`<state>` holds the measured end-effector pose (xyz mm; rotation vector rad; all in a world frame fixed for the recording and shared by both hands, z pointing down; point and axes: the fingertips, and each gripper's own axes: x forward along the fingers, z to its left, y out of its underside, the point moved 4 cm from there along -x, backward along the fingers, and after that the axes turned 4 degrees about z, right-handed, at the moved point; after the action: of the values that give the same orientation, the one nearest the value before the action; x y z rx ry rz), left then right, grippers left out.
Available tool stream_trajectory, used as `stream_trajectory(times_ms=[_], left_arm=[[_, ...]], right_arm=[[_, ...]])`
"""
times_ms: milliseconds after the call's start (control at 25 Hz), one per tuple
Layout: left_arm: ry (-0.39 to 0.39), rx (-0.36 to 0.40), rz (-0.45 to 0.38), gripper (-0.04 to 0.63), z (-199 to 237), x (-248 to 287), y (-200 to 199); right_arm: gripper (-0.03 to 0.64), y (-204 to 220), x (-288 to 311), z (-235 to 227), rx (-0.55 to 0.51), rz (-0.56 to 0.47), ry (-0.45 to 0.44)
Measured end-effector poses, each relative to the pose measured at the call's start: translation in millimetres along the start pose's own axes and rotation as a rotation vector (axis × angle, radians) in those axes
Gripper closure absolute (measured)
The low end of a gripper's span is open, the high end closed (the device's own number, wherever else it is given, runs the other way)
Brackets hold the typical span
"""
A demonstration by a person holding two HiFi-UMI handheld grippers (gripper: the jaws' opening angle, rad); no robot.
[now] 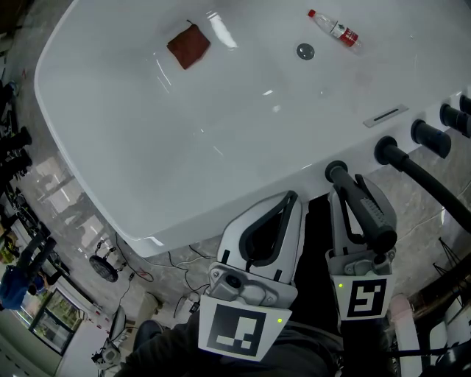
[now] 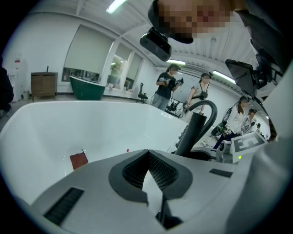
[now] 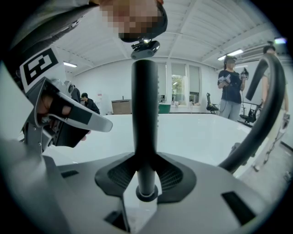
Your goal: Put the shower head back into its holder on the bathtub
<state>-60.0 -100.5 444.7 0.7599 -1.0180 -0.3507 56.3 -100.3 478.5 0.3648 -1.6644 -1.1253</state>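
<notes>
A red cloth [image 1: 189, 46] lies flat, well apart from a small bottle [image 1: 335, 29] on its side, red-labelled; a round drain [image 1: 305, 51] sits between them, nearer the bottle; a slot [image 1: 385, 115] and black knobs [image 1: 430, 138] stand to the right; down on the pale floor [image 1: 59, 177], a small fan [image 1: 104, 267] and loose cables [image 1: 180, 259]; across the room, a green tub [image 2: 87, 87] near a wooden cabinet [image 2: 44, 84]; three people [image 2: 166, 87] stand under strip lights [image 2: 114, 5].

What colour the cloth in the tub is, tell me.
Reddish-brown. The cloth shows best in the head view.
</notes>
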Motion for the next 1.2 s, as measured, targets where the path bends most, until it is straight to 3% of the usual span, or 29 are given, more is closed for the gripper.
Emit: stream_trajectory(times_ms=[480,800,1200], left_arm=[[-0.023,0.030,-0.023,0.591,-4,-19,-8],[-0.048,0.055,-0.027,0.591,-8,-33,-12],[-0.070,0.054,-0.025,0.592,-11,-44,-18]], right_arm=[[0.474,9,4,5,-0.014,0.058,-0.035],[0.393,17,0,6,-0.017,0.094,-0.046],[0.390,15,-2,4,-0.037,0.136,-0.051]])
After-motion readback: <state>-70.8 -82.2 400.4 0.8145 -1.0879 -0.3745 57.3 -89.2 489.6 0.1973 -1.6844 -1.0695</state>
